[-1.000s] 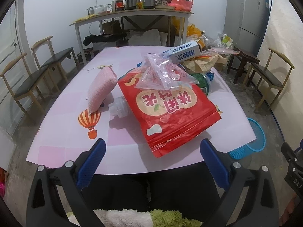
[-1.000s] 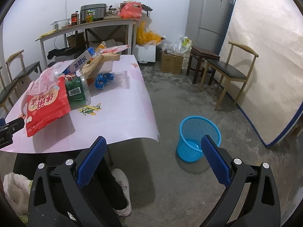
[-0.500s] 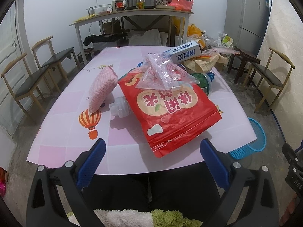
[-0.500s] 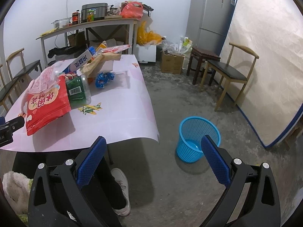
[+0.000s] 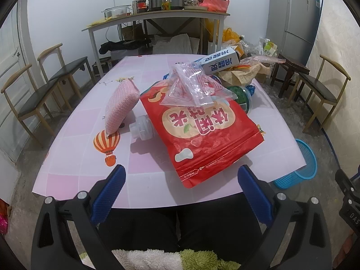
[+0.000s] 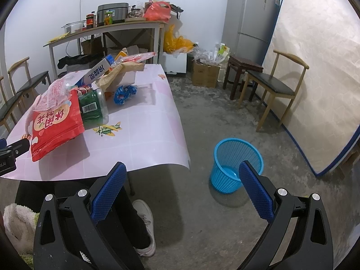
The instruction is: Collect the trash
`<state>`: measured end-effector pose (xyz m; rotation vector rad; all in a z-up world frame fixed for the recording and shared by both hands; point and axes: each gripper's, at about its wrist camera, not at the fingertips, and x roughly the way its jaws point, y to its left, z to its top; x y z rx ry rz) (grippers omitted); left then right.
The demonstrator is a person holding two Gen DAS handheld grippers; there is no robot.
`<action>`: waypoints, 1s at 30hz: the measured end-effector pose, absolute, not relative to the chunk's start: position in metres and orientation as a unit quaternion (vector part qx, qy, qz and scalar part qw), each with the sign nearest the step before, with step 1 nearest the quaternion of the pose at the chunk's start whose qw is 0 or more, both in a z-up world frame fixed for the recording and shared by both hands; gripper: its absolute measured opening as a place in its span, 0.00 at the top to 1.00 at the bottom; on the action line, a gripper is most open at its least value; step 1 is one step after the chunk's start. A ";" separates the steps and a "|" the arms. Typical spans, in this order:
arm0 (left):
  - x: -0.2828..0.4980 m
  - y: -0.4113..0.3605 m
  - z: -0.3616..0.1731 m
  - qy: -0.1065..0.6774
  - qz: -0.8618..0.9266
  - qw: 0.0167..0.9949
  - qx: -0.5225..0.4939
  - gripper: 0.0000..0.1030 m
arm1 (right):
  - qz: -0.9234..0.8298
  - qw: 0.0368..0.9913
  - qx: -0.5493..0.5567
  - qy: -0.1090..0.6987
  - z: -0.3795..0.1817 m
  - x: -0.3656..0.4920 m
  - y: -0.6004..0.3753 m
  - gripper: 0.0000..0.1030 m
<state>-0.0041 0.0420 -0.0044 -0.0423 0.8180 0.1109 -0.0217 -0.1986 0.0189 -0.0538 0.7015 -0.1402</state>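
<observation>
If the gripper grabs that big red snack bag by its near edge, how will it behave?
The red snack bag looks crinkled and puffy, so probably light and floppy, sagging when lifted. The clear plastic bag resting on it would likely slide off.

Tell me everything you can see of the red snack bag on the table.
The red bag is a large glossy plastic pouch with big yellow characters on a cream panel and a seam at its near end. It looks puffed and sealed, lying tilted, its near end raised over the table. Clear wrappers lie on its far end; the green bottle touches its right side. No claw touches it.
</observation>
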 end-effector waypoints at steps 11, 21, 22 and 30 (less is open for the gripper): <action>-0.003 0.038 -0.003 0.398 0.053 0.916 -0.020 0.05 | -0.068 0.936 -0.026 0.343 0.019 -0.021 -0.198 0.07; -0.003 0.038 -0.004 0.399 0.053 0.915 -0.019 0.05 | -0.067 0.936 -0.026 0.343 0.020 -0.021 -0.199 0.07; -0.003 0.038 -0.004 0.399 0.053 0.915 -0.020 0.05 | -0.066 0.936 -0.026 0.344 0.020 -0.022 -0.199 0.07; -0.003 0.039 -0.006 0.401 0.054 0.914 -0.019 0.05 | -0.066 0.936 -0.026 0.344 0.019 -0.022 -0.199 0.07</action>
